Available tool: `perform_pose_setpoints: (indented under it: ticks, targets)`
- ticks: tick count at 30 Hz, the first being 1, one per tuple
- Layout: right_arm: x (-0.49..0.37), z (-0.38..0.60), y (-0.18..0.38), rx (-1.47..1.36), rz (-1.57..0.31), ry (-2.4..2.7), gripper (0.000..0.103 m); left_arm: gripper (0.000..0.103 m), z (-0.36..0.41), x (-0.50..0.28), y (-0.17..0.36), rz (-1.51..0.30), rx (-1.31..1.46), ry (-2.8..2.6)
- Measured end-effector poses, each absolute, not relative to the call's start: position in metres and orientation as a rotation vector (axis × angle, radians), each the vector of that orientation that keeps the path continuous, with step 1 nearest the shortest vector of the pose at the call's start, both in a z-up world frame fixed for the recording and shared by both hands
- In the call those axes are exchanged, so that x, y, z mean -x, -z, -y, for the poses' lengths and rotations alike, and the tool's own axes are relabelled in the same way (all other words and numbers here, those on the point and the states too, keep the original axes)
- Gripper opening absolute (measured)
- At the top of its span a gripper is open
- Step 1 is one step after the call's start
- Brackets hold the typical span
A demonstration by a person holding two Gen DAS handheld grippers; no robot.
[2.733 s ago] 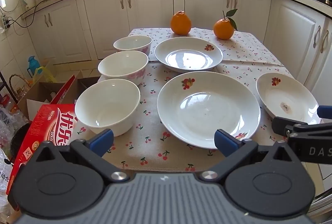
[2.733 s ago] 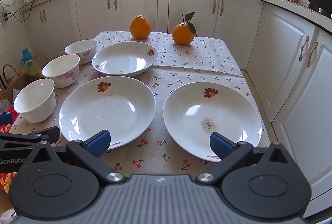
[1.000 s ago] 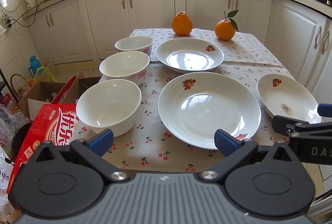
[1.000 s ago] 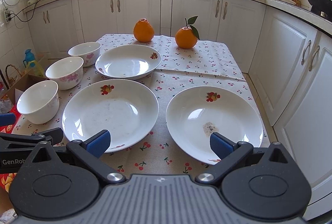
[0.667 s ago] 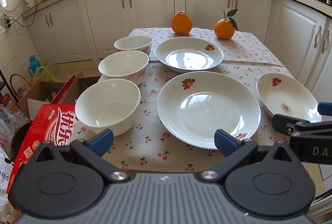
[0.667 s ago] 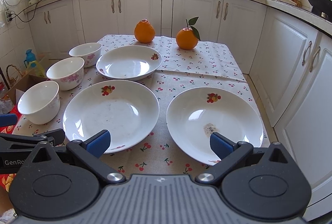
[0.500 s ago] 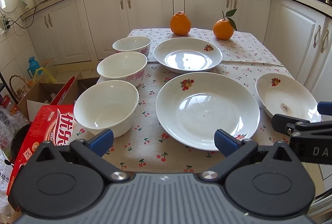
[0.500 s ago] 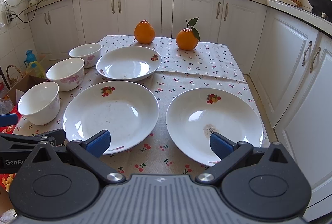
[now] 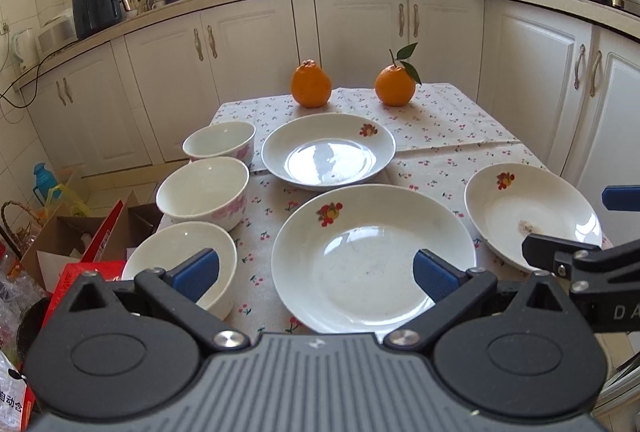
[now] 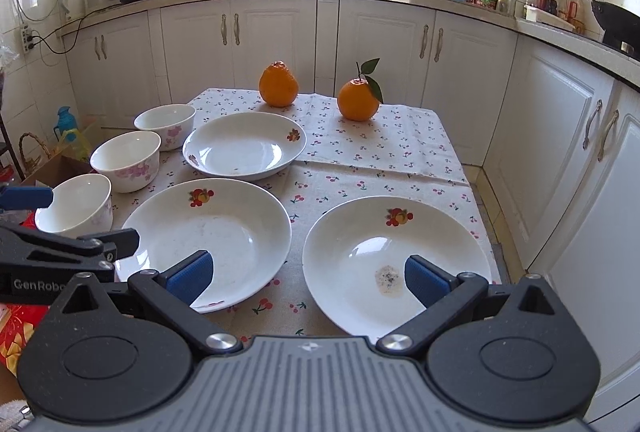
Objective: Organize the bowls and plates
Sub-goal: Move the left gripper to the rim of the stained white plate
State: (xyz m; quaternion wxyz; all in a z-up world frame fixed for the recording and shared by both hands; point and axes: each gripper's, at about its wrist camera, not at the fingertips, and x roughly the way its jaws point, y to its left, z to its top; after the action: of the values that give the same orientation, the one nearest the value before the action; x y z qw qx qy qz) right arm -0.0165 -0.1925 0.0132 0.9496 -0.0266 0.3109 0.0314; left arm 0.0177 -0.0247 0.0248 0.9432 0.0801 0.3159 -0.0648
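Both hand-held grippers hang over the near edge of the counter, and each one has its blue pads spread wide with nothing between them. Left hand-held gripper (image 9: pixel 316 272) is above the near rim of the middle plate (image 9: pixel 372 260), and its left pad stands in front of the nearest bowl (image 9: pixel 180 260). Right hand-held gripper (image 10: pixel 308 274) is over the gap between the middle plate (image 10: pixel 208 232) and the right plate (image 10: pixel 396 260); its right pad is seen in front of the right plate, which has a small dark stain in its bottom.

On the cloth with the cherry pattern (image 10: pixel 384 144), the two near plates lie side by side, close but apart. Each has a small fruit picture on the far rim. Behind the middle plate lies a third plate (image 10: pixel 244 146), also flat and alone. On the left side three bowls stand in a row that goes away from the camera: the nearest bowl (image 10: pixel 74 206), then a bowl with pink flowers (image 10: pixel 126 160), then the farthest bowl (image 10: pixel 165 120), just beside the third plate. All bowls are upright and none sits inside another.

At the far end of the counter two oranges stand well apart from the dishes: one with a bumpy top (image 10: pixel 279 85) and one with green leaves (image 10: pixel 358 100). Beyond them there are white cabinets (image 10: pixel 276 36).
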Motion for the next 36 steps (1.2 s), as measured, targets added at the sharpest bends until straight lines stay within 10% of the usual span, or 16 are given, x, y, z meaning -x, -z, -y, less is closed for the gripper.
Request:
perform_pose_setpoints:
  ticks: [36]
  targets:
    - [-0.004, 0.315, 0.076, 0.087, -0.78, -0.269, 0.103, 0.102, 0.167, -0.119, 0.008, -0.823, -0.33, 0.622]
